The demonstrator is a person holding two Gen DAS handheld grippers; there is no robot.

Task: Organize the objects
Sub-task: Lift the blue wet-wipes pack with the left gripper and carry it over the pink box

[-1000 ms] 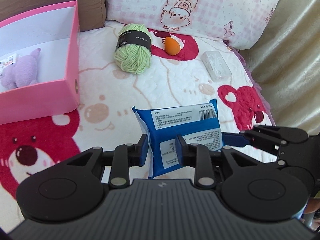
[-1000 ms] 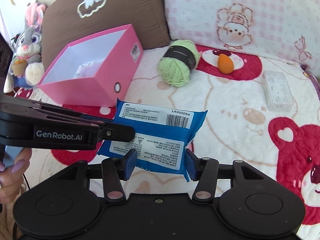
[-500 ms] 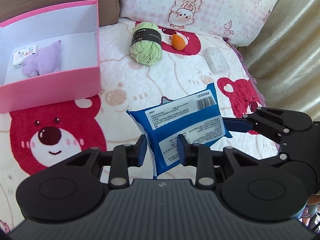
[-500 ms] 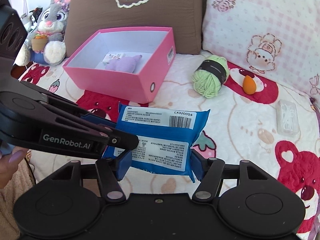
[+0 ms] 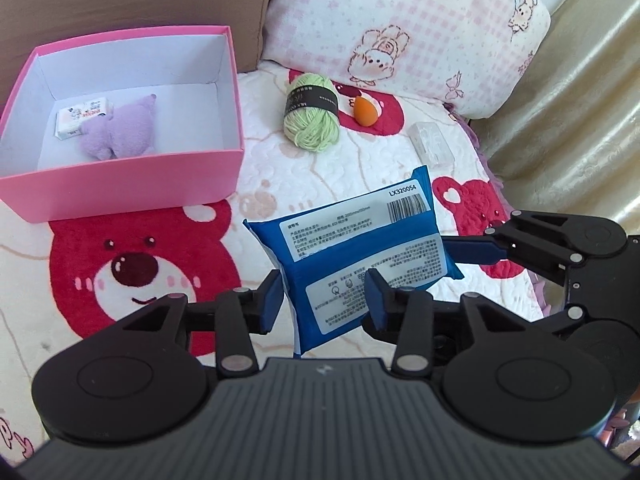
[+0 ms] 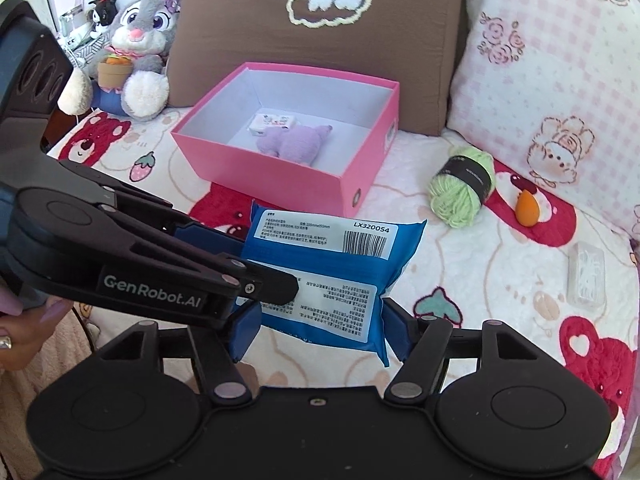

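Observation:
A blue wipes pack (image 5: 360,248) hangs in the air over the bear-print blanket. My right gripper (image 6: 320,330) spans its width, pads pressed on both side edges while its jaws are opening. My left gripper (image 5: 323,302) has the pack's lower corner between its jaws, which are opening; its left pad stands just off the pack. The open pink box (image 5: 120,184) lies ahead and to the left, with a purple plush (image 5: 120,136) and a small white packet (image 5: 82,118) inside. In the right wrist view the left gripper (image 6: 280,284) reaches in from the left onto the pack (image 6: 340,256).
A green yarn ball (image 5: 312,120), an orange sponge (image 5: 364,110) and a clear case (image 5: 430,144) lie on the blanket right of the box. Brown and pink pillows back the bed. A grey rabbit plush (image 6: 144,40) sits beyond the box's left side. A hand (image 6: 24,320) holds the left gripper.
Both grippers have risen with the pack, and more of the pink box's inside shows. The left gripper's jaws have widened off the pack; the right jaws have spread a little.

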